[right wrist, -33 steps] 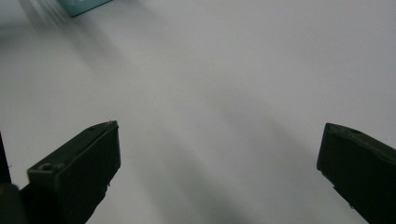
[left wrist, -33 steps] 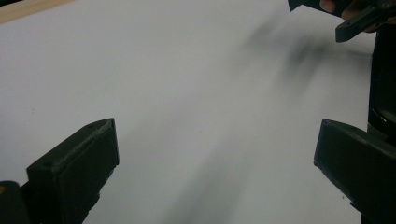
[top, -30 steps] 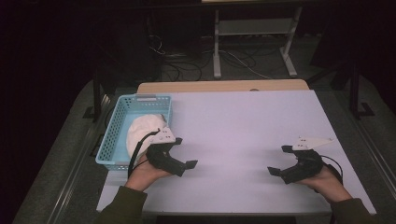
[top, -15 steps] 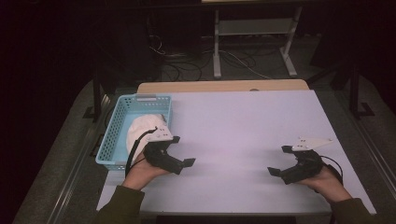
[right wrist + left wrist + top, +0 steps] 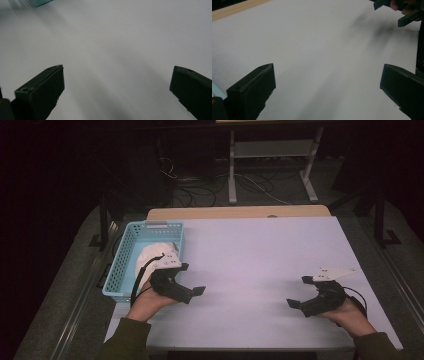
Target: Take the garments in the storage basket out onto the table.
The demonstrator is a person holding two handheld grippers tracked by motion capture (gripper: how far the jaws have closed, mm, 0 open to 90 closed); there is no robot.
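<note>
White table: bare matte top, wooden strip along far edge.
Left gripper: near the near-left corner, held in the left hand, jaws spread wide and pointing toward the table's middle, nothing between them. Left gripper view agrees: both black jaws far apart over bare top.
Right gripper: near the near-right corner, in the right hand, jaws wide apart, pointing left, nothing held. Grey plate on top. Right gripper view: jaws apart over bare top.
Gap: the two grippers well apart, facing each other across the near edge.
Basket: light blue, mesh walls, along the left edge, just beside and behind the left gripper; a corner of it sits at the top left of the right gripper view.
Cloth: white bundle lying inside the basket, near half, partly hidden by the left gripper's top.
Floor beyond far edge: cables and a metal stand, dark.
</note>
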